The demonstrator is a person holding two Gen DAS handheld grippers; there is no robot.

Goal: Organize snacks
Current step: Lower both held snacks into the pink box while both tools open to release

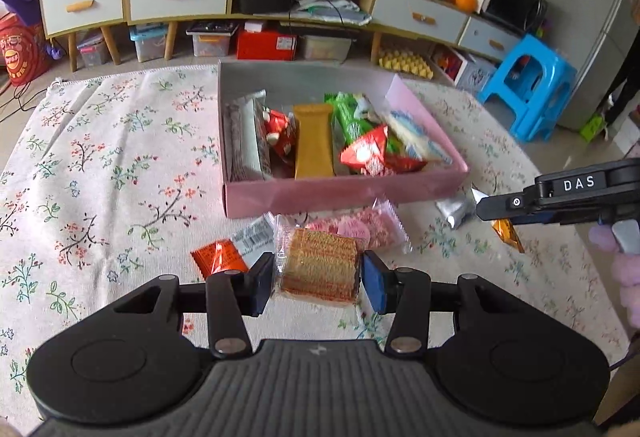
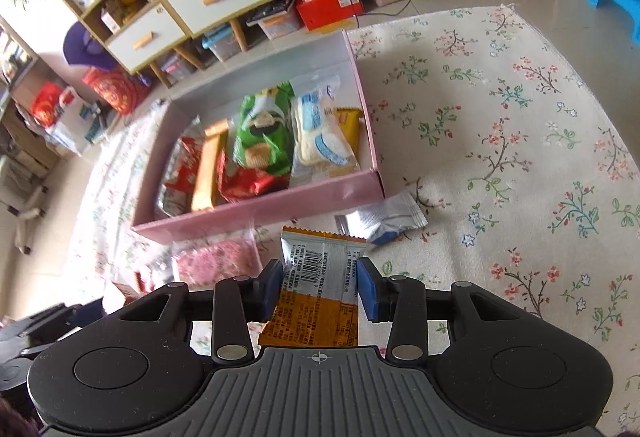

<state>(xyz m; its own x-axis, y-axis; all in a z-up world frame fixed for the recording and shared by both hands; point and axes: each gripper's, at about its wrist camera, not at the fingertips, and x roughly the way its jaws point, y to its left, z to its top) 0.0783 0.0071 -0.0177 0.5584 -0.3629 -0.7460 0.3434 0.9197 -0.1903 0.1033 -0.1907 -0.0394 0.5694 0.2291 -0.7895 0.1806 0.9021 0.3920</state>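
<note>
one pink box, two grippers, one blue stool, and five snack packets lying outside the box

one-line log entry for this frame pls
left gripper: shut on cracker pack | right gripper: shut on orange snack bar | pink box: part-filled | loose: silver packet

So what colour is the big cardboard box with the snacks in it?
Pink cardboard box outside, grey inside; clearest in the left wrist view.
</note>
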